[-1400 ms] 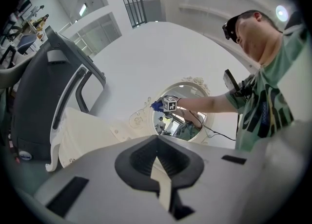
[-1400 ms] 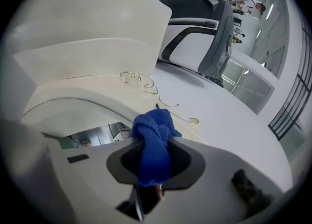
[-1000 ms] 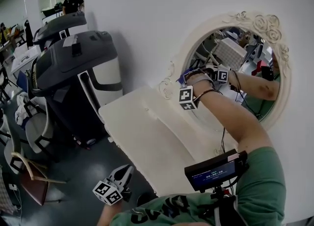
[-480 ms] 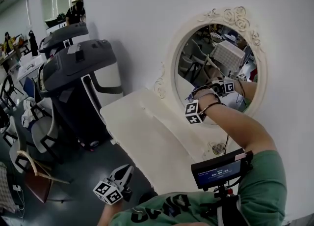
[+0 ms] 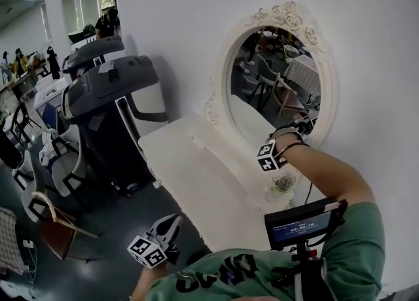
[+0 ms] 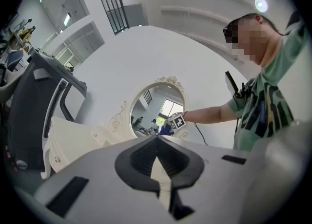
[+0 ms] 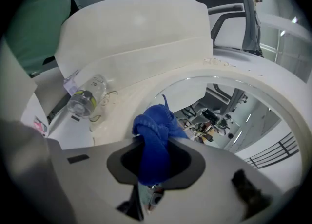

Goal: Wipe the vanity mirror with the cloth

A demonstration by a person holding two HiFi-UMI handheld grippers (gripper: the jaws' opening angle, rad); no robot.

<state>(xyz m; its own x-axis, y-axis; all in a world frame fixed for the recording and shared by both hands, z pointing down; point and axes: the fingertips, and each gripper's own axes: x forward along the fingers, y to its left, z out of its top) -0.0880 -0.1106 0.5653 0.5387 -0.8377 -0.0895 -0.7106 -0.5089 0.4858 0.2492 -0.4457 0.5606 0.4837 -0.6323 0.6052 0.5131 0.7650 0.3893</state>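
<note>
- Your right gripper [image 7: 157,142] has its jaws clamped on the bunched blue cloth [image 7: 155,121], which sits at about 5 o'clock on the vanity mirror [image 5: 275,84], near the lower rim.
- Press the cloth flat on the glass so the fabric touches it, not the jaw tips.
- Sweep in overlapping arcs from 5 o'clock up through 3 towards 12, then cross to the 9 o'clock side.
- Mind the small bottle [image 7: 87,96] on the vanity top [image 5: 196,169], at 10 o'clock from the cloth in the right gripper view.
- Your left gripper [image 6: 157,142] hangs low with its jaws together and empty. This step doesn't need it.
</note>
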